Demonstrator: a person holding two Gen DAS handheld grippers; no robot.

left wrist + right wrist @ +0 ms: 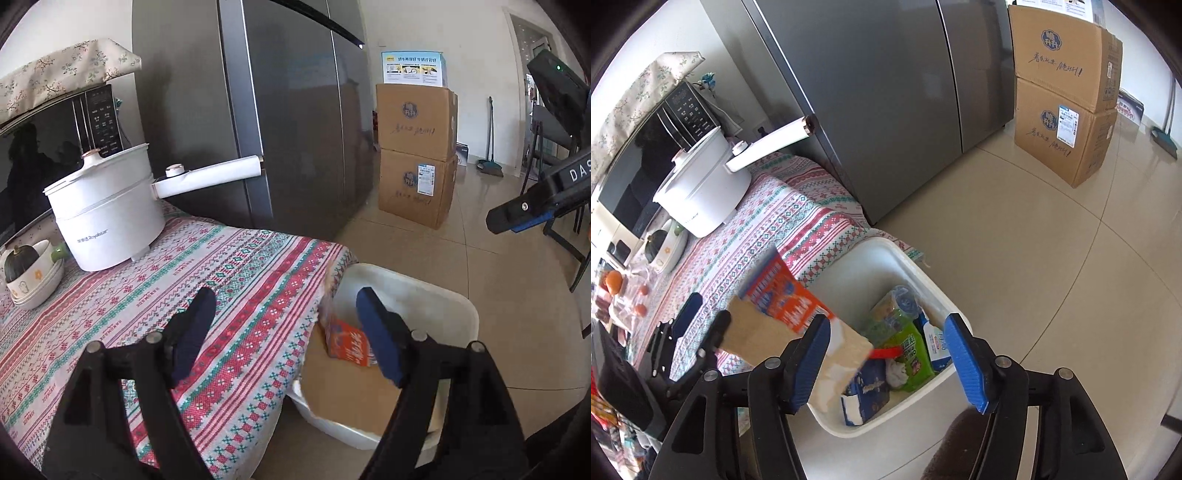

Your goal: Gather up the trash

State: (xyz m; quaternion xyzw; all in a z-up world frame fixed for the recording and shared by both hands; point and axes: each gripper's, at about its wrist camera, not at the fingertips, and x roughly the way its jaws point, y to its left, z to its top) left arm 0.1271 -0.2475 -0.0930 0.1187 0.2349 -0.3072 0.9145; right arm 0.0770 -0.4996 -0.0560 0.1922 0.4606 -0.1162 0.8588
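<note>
1. Hovering above the white bin point(938, 299), the right tool point(886, 354) is standing wide and empty.
2. Tipping into that bin, an orange carton point(790, 306) is sitting beside the left tool point(284, 332), which is gaping wide too; contact is unclear.
3. Judging it light, stiff and crushable, I would be taking its flat sides.
4. Crowding the bin are a green bottle point(912, 350) and the bench point(147, 295) edge; open floor point(1052, 258) is lying beyond.
</note>
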